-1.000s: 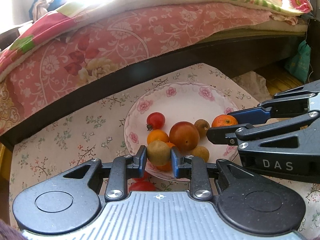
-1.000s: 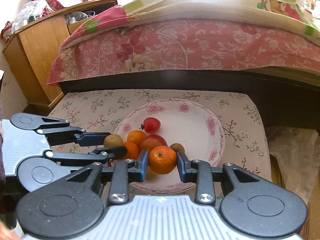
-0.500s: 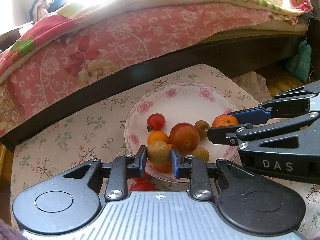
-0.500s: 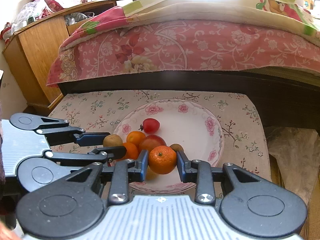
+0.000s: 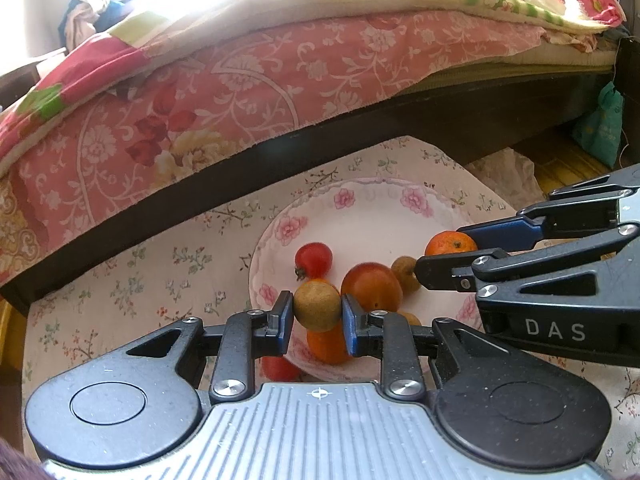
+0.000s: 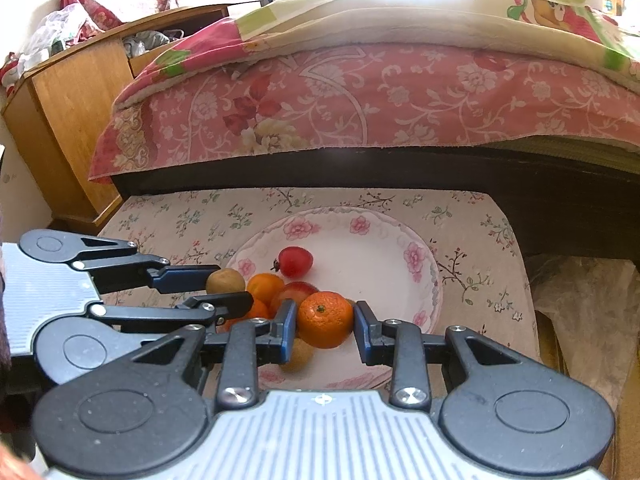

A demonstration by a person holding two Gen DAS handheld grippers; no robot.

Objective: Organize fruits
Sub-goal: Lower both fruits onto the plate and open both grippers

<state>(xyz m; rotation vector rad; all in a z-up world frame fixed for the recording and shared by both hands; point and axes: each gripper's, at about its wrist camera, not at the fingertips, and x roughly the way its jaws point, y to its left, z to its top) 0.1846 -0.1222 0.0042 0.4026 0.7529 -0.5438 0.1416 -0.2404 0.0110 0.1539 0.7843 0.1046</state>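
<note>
left gripper [image 5: 317, 315] clamping brown fruit [image 5: 317, 306], right gripper [image 6: 325, 326] clamping tangerine [image 6: 325, 319]

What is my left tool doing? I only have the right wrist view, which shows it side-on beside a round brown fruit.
Observer: The left tool is shut on the round brown fruit, with a pad pressing on each side.
Operator: Is any fruit off the floral white plate?
Observer: Yes. A small red tomato lies on the flowered cloth just outside the plate's near rim, below the left tool.
</note>
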